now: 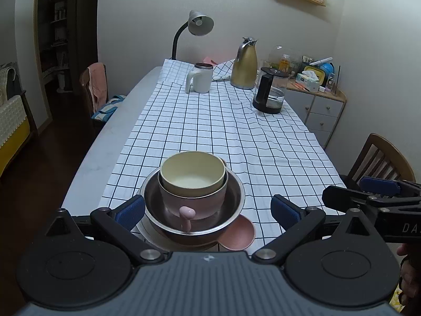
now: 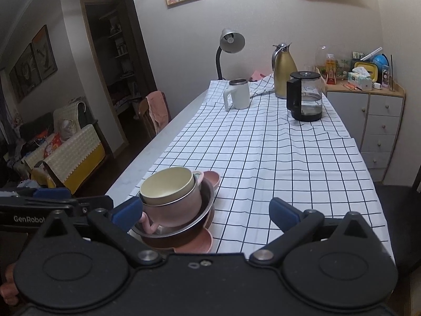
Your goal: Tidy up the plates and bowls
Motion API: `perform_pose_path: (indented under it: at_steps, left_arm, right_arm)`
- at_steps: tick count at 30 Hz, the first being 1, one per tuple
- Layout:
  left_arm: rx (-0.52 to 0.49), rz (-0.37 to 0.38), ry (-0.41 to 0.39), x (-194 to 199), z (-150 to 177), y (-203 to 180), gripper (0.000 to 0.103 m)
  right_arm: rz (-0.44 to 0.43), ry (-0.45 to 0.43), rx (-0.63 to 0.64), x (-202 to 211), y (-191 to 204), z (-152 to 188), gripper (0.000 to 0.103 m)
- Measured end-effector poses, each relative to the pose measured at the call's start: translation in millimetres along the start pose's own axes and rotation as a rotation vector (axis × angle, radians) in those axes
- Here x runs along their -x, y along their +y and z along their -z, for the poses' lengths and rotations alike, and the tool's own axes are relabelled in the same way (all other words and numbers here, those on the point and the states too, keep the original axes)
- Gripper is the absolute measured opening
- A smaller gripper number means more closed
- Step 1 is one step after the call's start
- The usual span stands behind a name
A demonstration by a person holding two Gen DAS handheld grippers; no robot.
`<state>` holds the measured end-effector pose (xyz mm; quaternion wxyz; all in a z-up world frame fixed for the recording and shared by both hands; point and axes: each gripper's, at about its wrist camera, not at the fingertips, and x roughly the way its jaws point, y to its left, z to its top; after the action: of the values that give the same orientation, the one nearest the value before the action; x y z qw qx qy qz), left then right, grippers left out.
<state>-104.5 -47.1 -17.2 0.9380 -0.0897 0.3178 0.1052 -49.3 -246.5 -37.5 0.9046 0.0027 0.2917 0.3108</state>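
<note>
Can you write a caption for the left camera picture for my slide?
Open left hand-held gripper facing nested cream bowl, pink bowl and steel bowl.

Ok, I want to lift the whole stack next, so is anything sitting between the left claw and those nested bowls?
Nothing visible does. The left claw is open with the stack right between its fingers: cream bowl in the pink bowl, in the steel bowl. The right claw is off to the side.

Bowl [image 1: 193, 173] nested in handled cup [image 1: 192, 200], in metal bowl [image 1: 234, 197], on plates [image 1: 240, 233], at desk [image 1: 105, 142] near edge. Far end: mug [image 1: 198, 79] left, jug [image 1: 244, 64] right of it, kettle [image 1: 269, 92] in front of jug. Lamp [image 1: 194, 26] behind mug.
</note>
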Motion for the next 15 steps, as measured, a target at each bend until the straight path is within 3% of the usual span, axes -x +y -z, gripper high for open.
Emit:
perform_pose_path:
  at_steps: [15]
  left_arm:
    - [-0.013,-0.006,-0.019,4.3,1.9,-7.8,0.102]
  right_arm:
    - [-0.009,0.001,0.016,2.0,-0.2,0.1,0.103]
